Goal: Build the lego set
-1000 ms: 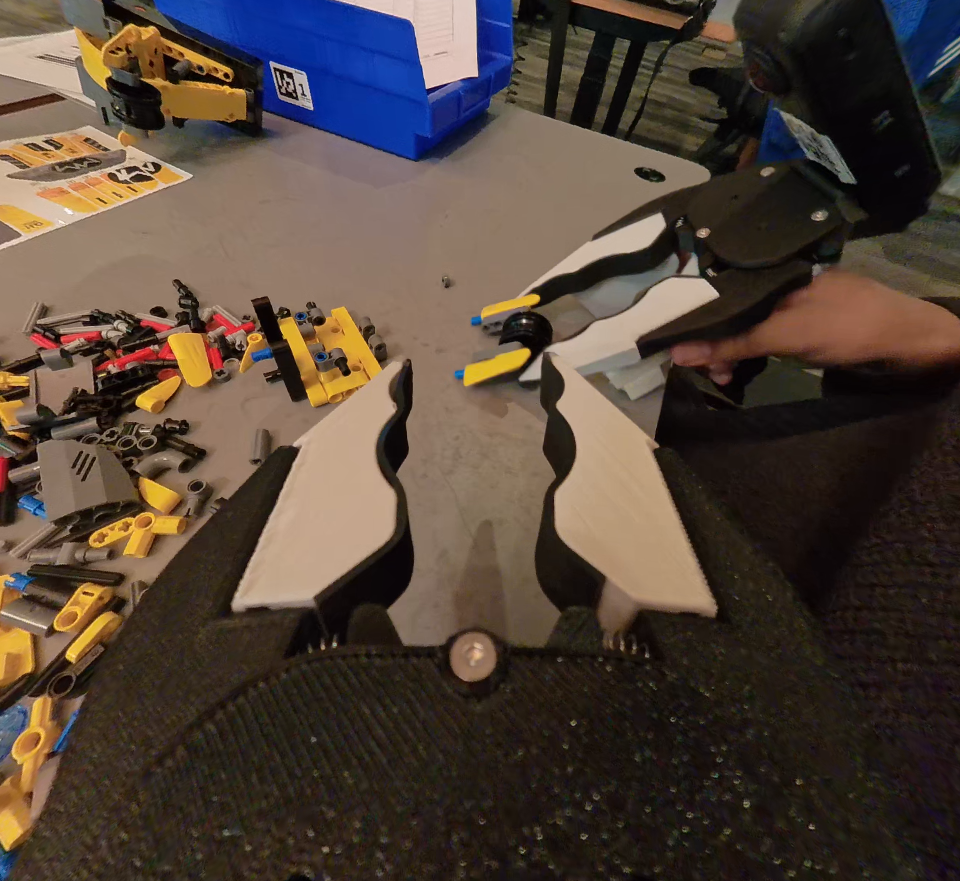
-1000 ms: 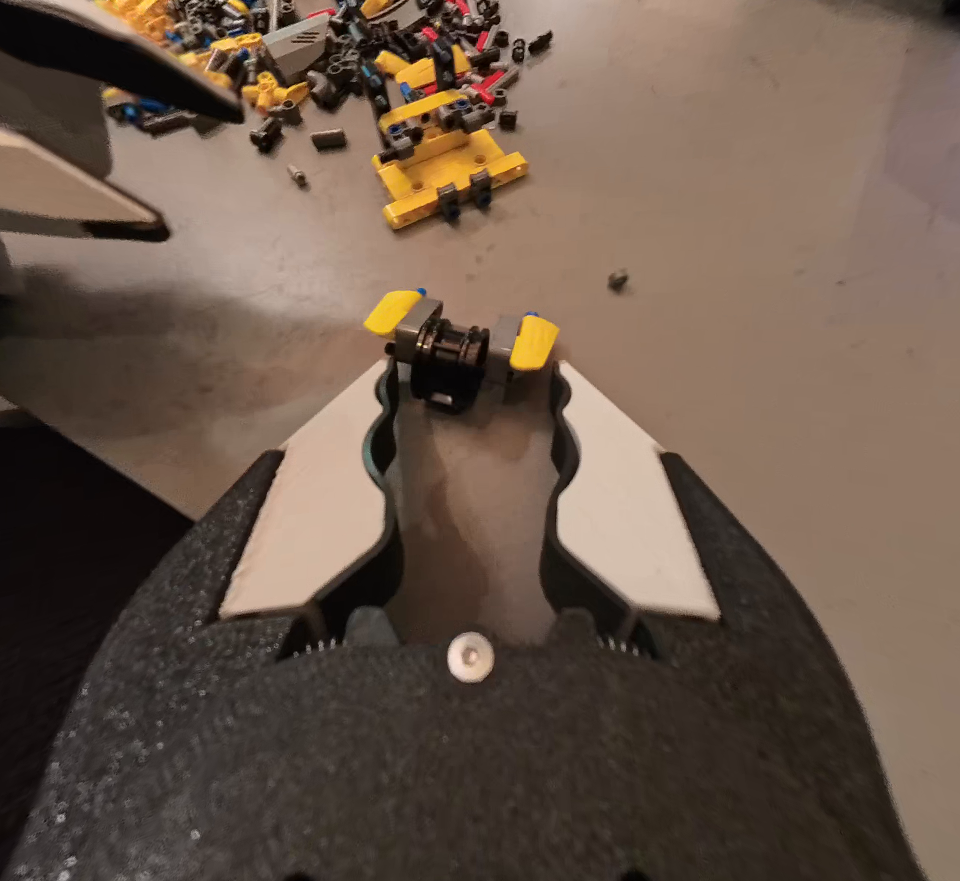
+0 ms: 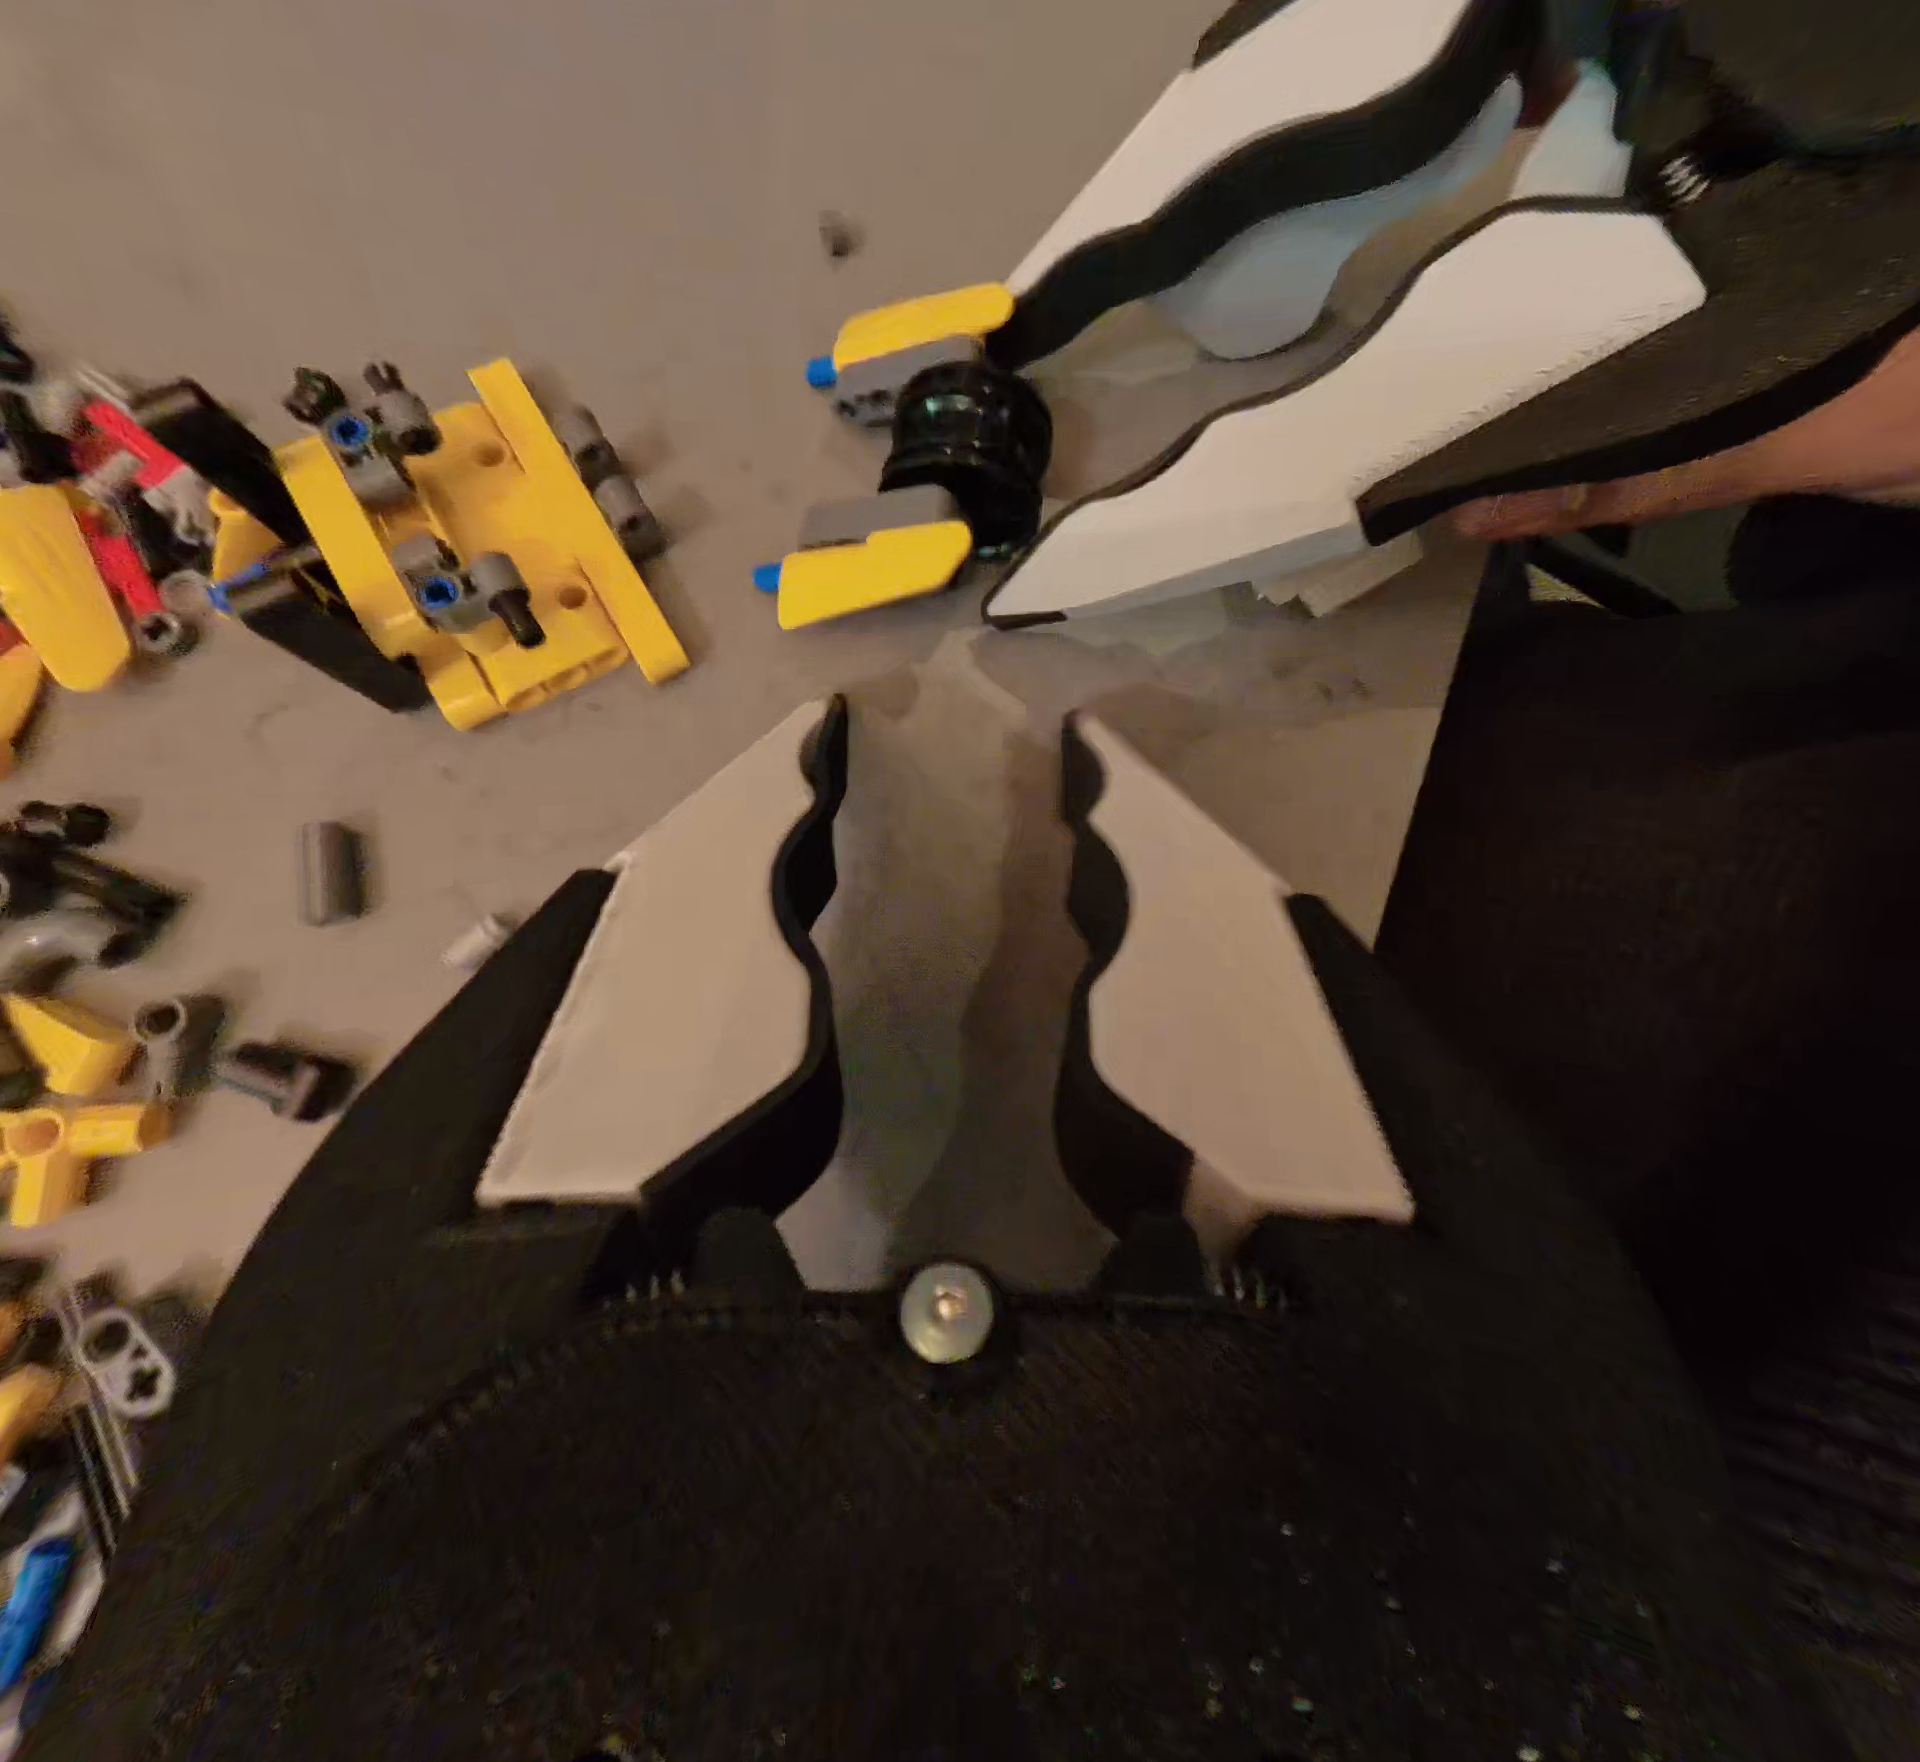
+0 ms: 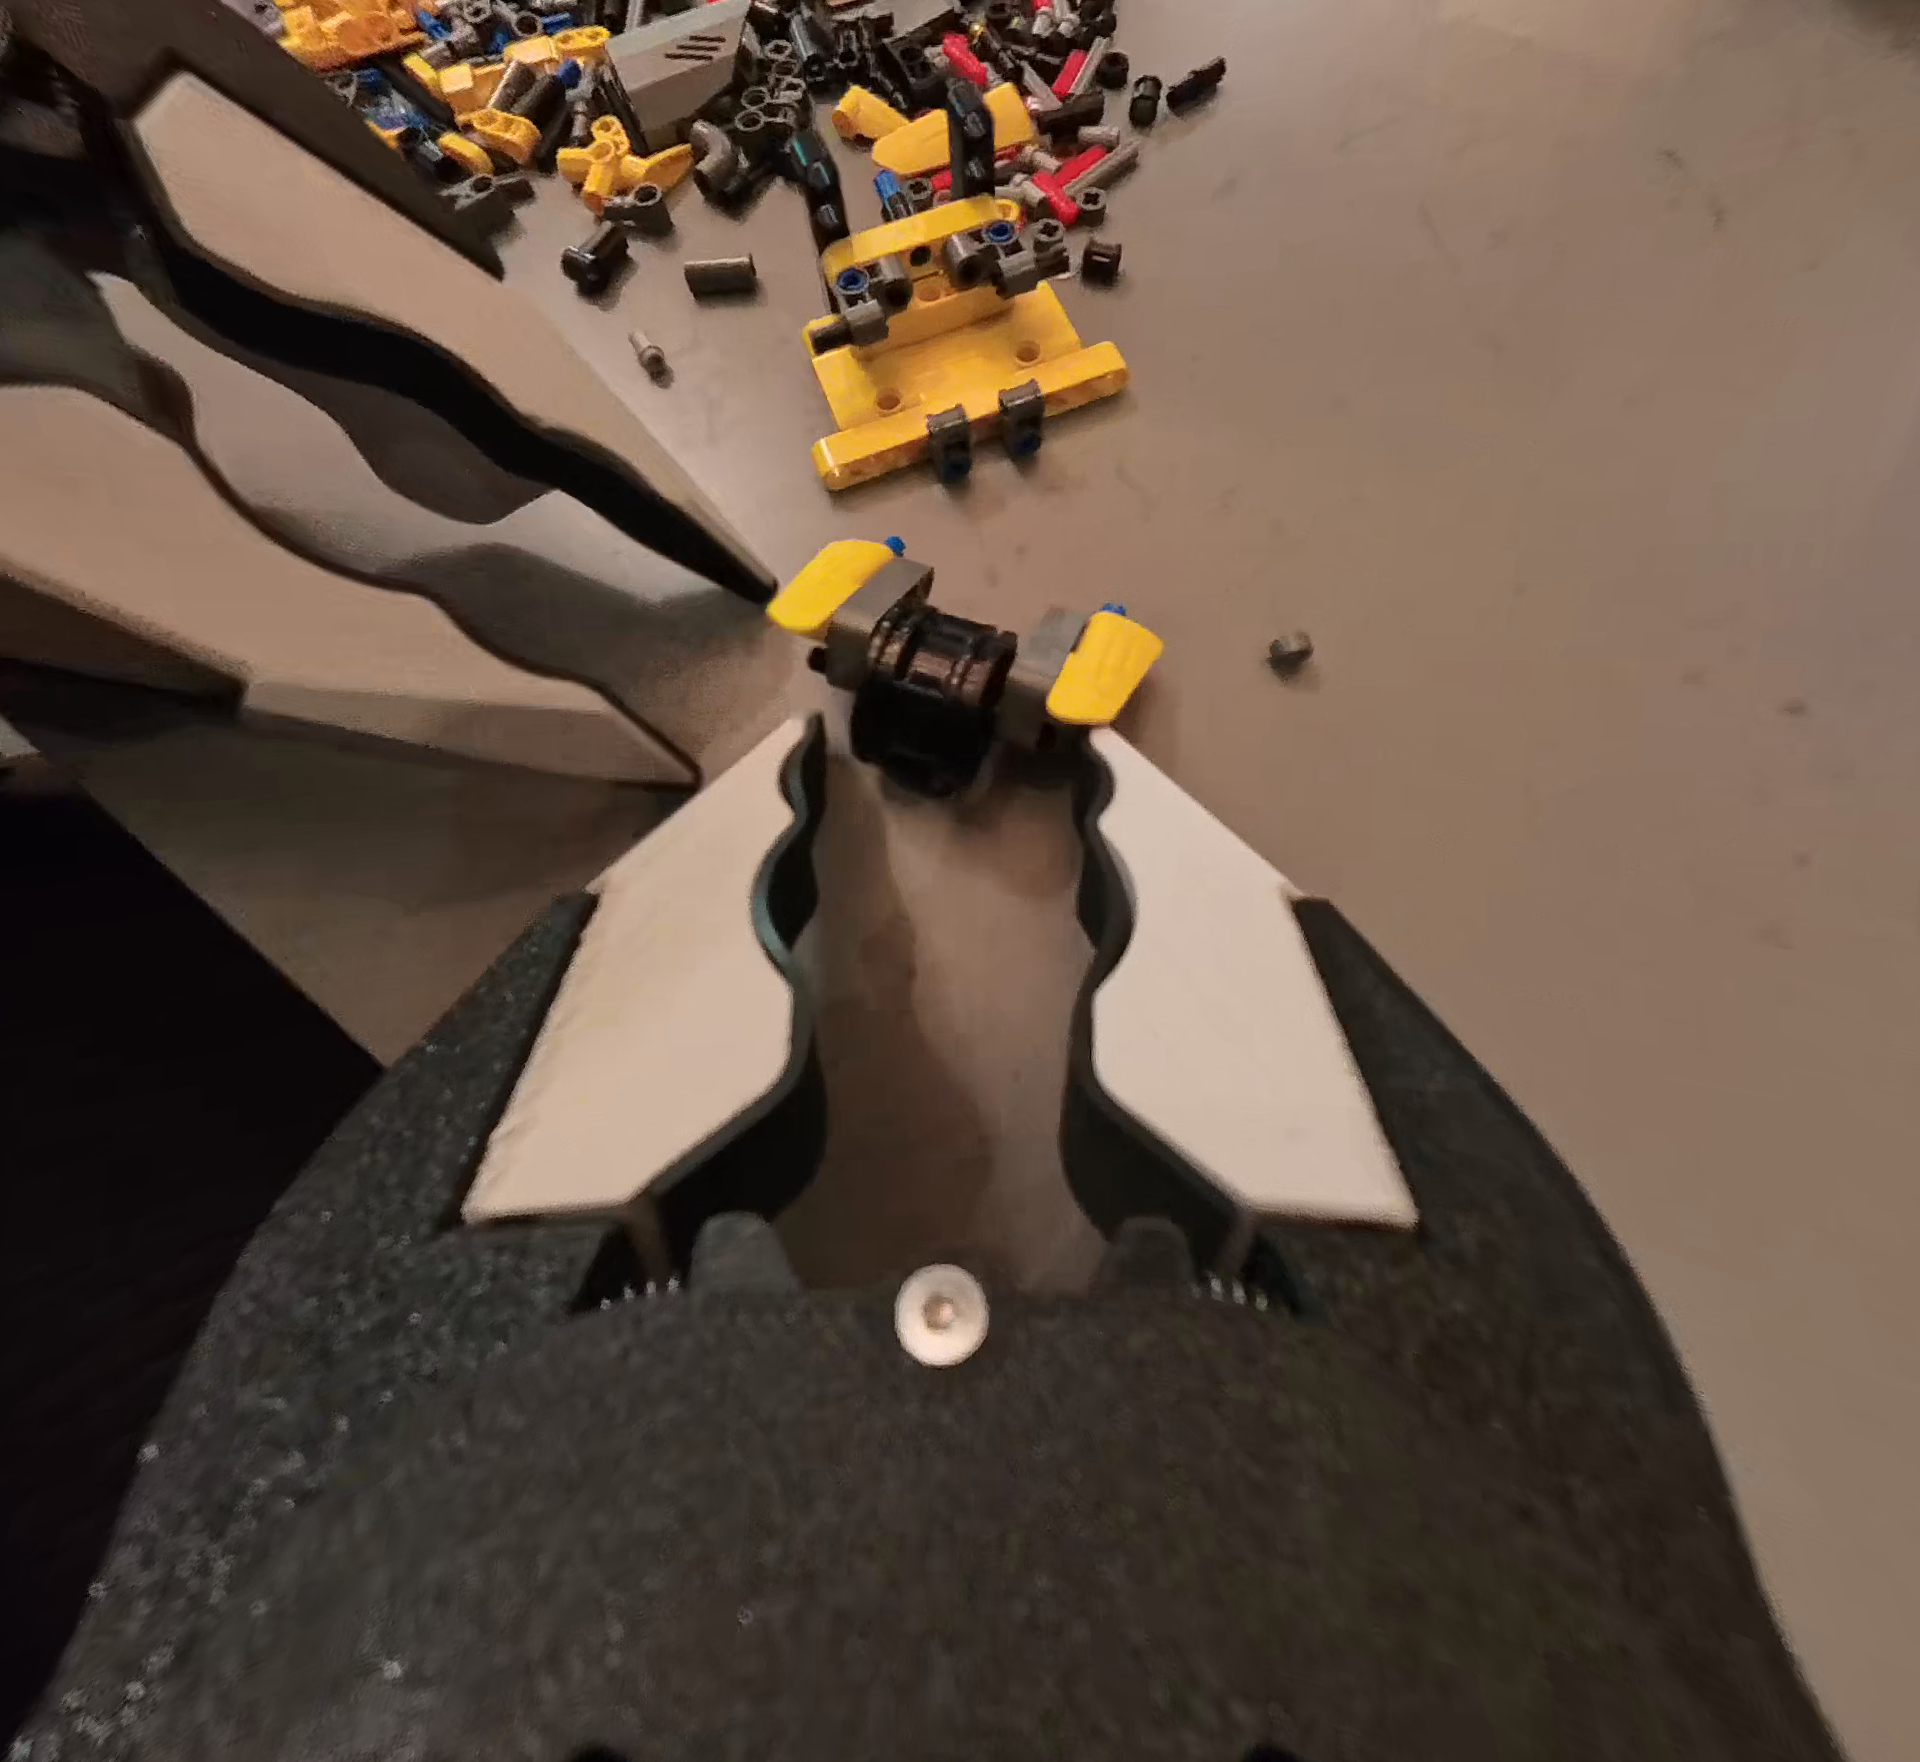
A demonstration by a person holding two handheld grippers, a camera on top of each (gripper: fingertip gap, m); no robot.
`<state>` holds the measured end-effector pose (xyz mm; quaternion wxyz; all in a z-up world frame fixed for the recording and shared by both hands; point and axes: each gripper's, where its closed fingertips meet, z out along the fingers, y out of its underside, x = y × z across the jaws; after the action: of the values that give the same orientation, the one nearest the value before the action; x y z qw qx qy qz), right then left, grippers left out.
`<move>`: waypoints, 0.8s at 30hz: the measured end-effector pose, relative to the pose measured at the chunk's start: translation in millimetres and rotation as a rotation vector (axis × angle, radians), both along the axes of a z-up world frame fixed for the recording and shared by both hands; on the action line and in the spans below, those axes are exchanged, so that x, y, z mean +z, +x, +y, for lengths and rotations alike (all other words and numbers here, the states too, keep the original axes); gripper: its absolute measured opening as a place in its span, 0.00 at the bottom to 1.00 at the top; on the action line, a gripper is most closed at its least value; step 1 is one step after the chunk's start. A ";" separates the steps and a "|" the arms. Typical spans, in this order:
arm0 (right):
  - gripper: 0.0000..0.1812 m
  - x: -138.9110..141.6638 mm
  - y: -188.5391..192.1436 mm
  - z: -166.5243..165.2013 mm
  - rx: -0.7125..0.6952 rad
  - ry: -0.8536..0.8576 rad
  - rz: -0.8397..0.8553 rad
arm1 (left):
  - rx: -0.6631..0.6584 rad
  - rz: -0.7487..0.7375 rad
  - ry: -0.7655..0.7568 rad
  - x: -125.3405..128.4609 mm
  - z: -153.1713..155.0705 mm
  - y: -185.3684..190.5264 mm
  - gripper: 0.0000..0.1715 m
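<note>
**Wheel-hub piece pinched right, left gripper now close**

Wheel-hub piece [image 4: 961, 663], black with yellow tabs, sits pinched in my right gripper [image 4: 951, 746] above the table [image 4: 1455, 362]. My left gripper [image 3: 951, 725], jaws spread and empty, has swung in beside it since a second ago.

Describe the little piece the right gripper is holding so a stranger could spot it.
On the grey table, near the brick pile, the right gripper pinches a small assembly. Unlike the flat yellow frame behind it, it has a black ribbed hub between two yellow wing tips.
</note>
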<state>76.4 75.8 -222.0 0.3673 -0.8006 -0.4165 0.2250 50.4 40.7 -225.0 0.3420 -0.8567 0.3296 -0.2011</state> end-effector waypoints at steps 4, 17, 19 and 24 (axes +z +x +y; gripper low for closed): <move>0.21 2.4 0.4 -3.2 0.064 -0.068 0.064 | -0.067 -0.053 0.010 7.2 -1.4 22.5 0.18; 0.20 -0.1 25.3 -15.1 0.230 0.000 0.016 | -0.306 0.066 0.142 31.5 -30.7 22.7 0.36; 0.20 0.4 29.6 -22.8 0.299 -0.016 0.027 | -0.311 0.054 0.206 43.3 -19.8 20.5 0.51; 0.21 0.8 39.9 -42.7 0.470 -0.058 0.032 | -0.453 -0.020 0.112 36.4 -8.3 39.4 0.71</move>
<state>116.2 33.2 -221.1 0.2879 -0.6882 -0.5790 0.3289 89.8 32.4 -188.7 0.3383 -0.7384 0.5208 -0.2628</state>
